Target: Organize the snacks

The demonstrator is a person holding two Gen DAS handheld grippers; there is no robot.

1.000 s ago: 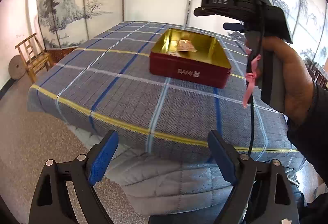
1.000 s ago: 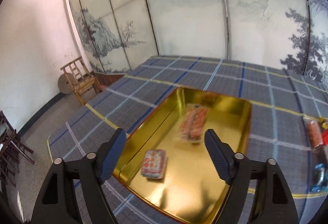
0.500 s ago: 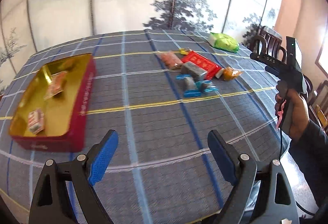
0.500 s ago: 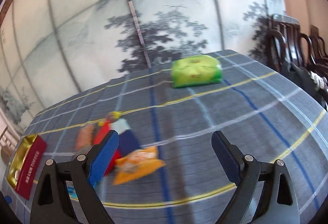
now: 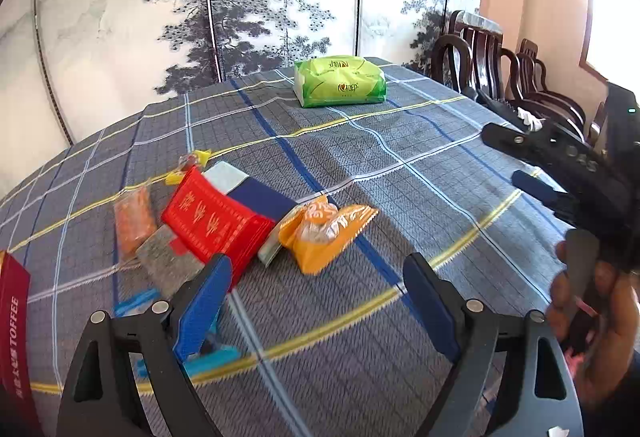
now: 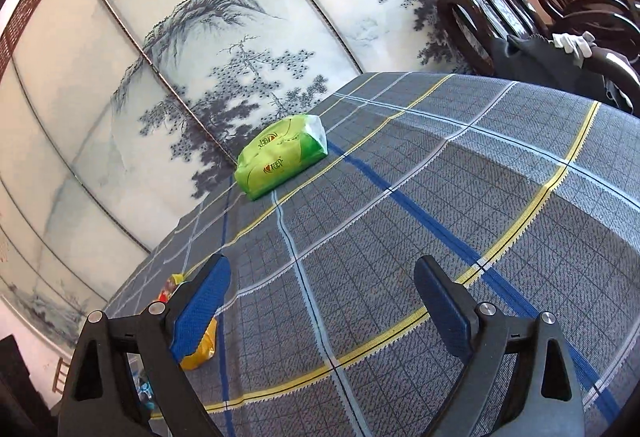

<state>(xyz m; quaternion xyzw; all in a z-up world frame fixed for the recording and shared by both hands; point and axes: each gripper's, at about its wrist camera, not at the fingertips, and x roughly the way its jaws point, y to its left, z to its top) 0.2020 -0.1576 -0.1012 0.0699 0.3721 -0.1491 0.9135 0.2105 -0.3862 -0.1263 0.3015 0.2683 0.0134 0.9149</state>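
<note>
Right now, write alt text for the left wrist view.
The open left gripper hovers over a plaid tablecloth, holding nothing, near a pile of snacks: a red packet, an orange bag and smaller wrapped pieces. A green pack lies farther back before a painted screen. The right gripper shows at the right edge.

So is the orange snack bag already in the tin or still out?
Out: the orange snack bag lies on the tablecloth beside the red packet.
</note>
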